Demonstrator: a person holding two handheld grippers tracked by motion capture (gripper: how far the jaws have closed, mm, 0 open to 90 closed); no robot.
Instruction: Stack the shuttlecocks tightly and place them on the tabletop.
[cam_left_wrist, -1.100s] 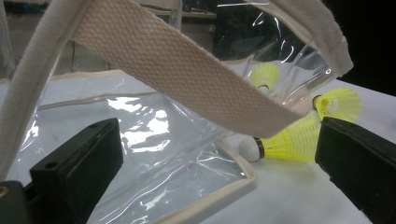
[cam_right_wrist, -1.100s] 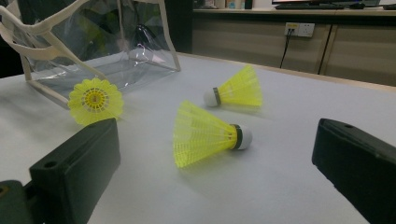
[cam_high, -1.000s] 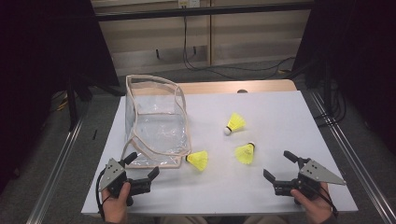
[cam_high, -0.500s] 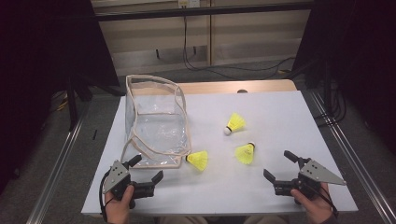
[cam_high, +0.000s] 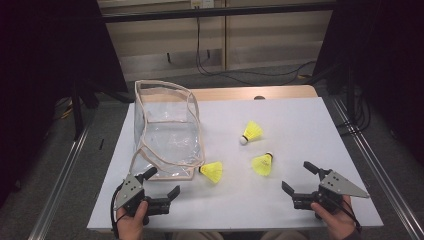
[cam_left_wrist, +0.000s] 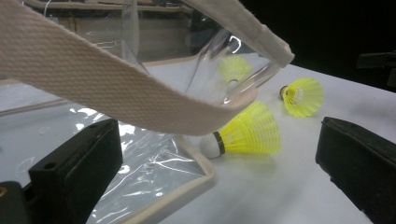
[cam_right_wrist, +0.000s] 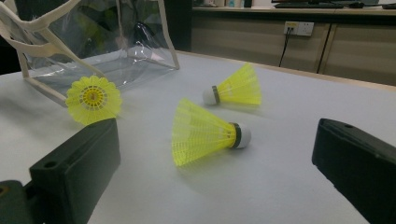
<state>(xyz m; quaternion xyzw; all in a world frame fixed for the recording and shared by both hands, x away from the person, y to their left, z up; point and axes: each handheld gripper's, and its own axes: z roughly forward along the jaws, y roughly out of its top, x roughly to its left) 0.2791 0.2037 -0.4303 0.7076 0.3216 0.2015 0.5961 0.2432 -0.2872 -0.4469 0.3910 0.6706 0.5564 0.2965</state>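
In the high view, the left gripper (cam_high: 161, 184) sat spread at lower left by the clear bag (cam_high: 165, 131); the right gripper (cam_high: 299, 177), also spread, sat lower right. Three shuttlecocks lay mid-frame.

In the left gripper view, the nearest shuttlecock (cam_left_wrist: 245, 131) lay centre, touching the bag's edge.

In the right gripper view, another shuttlecock (cam_right_wrist: 205, 132) lay centre between the jaws.
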